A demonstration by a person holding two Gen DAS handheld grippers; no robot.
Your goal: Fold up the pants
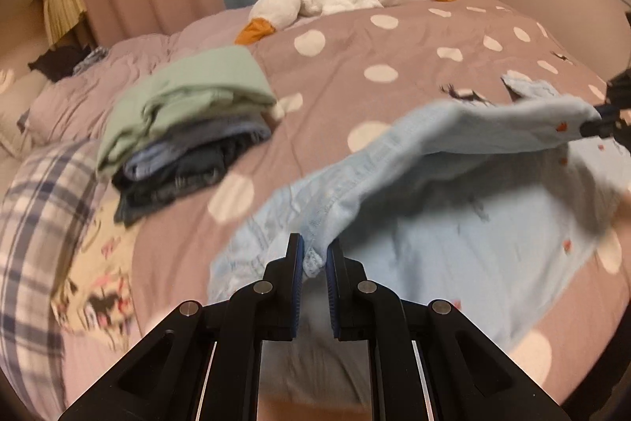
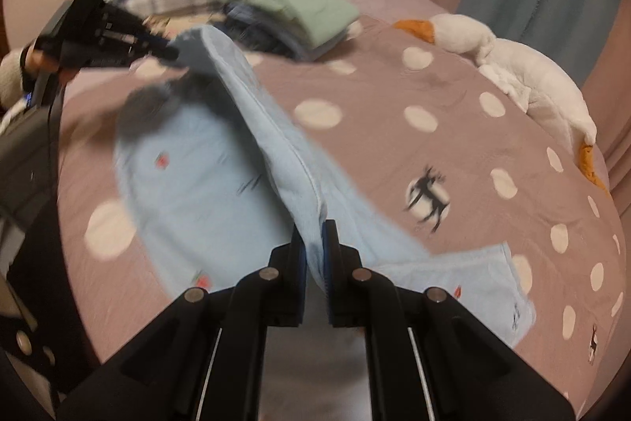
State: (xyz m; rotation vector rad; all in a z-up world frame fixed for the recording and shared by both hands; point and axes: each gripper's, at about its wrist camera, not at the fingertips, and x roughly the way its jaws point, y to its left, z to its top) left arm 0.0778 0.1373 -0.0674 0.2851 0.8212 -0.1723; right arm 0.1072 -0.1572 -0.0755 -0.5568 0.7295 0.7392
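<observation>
Pants (image 1: 453, 223): pale blue, soft fabric with small red and dark printed motifs, on the bed across a mauve polka-dot duvet (image 1: 355, 42). In the left wrist view they fill the lower right of the frame; in the right wrist view, the lower centre and left.

Jaws: my left gripper (image 1: 313, 259) is closed on a hemmed edge of the pants, cloth pinched between the blue pads. My right gripper (image 2: 313, 243) is likewise closed on a stitched edge. Each shows in the other's view: the right at the far right edge of the left wrist view, the left at upper left of the right wrist view, with a hand behind it.

Step in hand, as I judge it: one fold in progress. The edge held between the two grippers is lifted clear of the duvet and spans taut between them, while the rest of the garment lies flat below. Frames are motion-blurred.

Next move calls for: carrying both corners over together, level with each other, and laying the lifted edge square on the opposite edge before letting go. Uneven travel would skew the fold.

Appearance: lower layer fairly smooth, slight wrinkling near the left gripper. A stack of folded clothes (image 1: 189, 129), green on top, lies at centre left of the left wrist view, apart from the pants.
</observation>
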